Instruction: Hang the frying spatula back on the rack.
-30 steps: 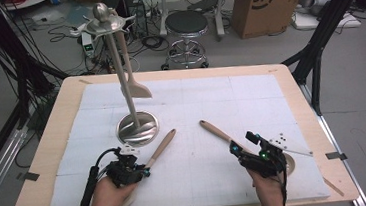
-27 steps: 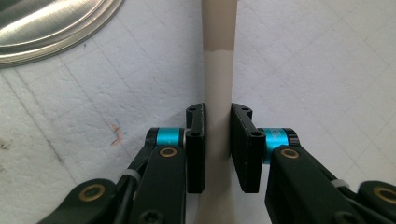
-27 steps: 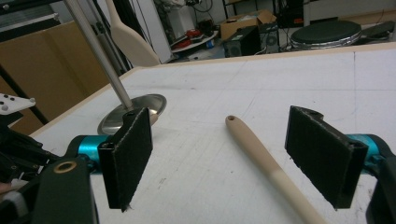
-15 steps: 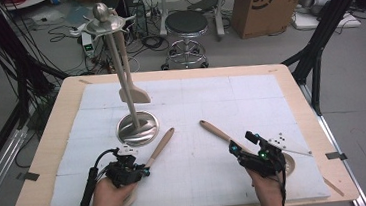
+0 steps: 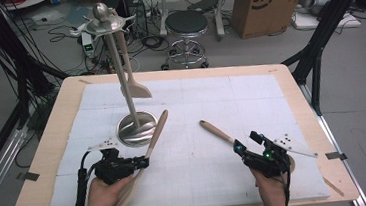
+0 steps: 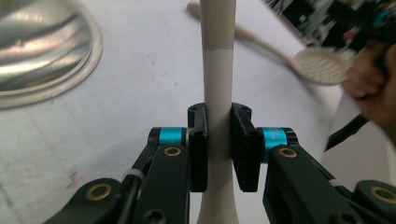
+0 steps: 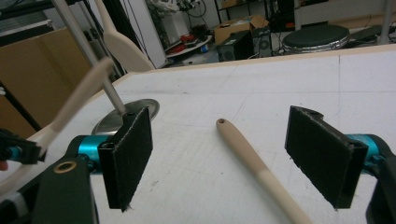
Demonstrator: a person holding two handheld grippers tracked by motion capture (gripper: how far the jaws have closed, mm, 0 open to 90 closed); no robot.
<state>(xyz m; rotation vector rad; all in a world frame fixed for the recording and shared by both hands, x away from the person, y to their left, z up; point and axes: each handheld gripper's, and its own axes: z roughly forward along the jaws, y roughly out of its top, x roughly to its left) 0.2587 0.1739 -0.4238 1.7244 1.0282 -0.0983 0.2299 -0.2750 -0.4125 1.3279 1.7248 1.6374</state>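
Left claw (image 6: 218, 140) pinches a smooth, round beige handle (image 6: 217, 70).

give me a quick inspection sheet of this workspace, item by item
surface: wooden table under a white gridded mat.
job's things: metal rack with one spatula hanging; utensil clamped in the left gripper, handle raised; slotted spoon lying flat on the mat.
clutter: nothing seen on the mat.
grippers: left shut on the utensil; right gripper open, jaws astride the spoon's handle, not touching.
cables: one trails from each gripper; loose cables on the floor behind.
surroundings: stool, cardboard box, black frame legs.
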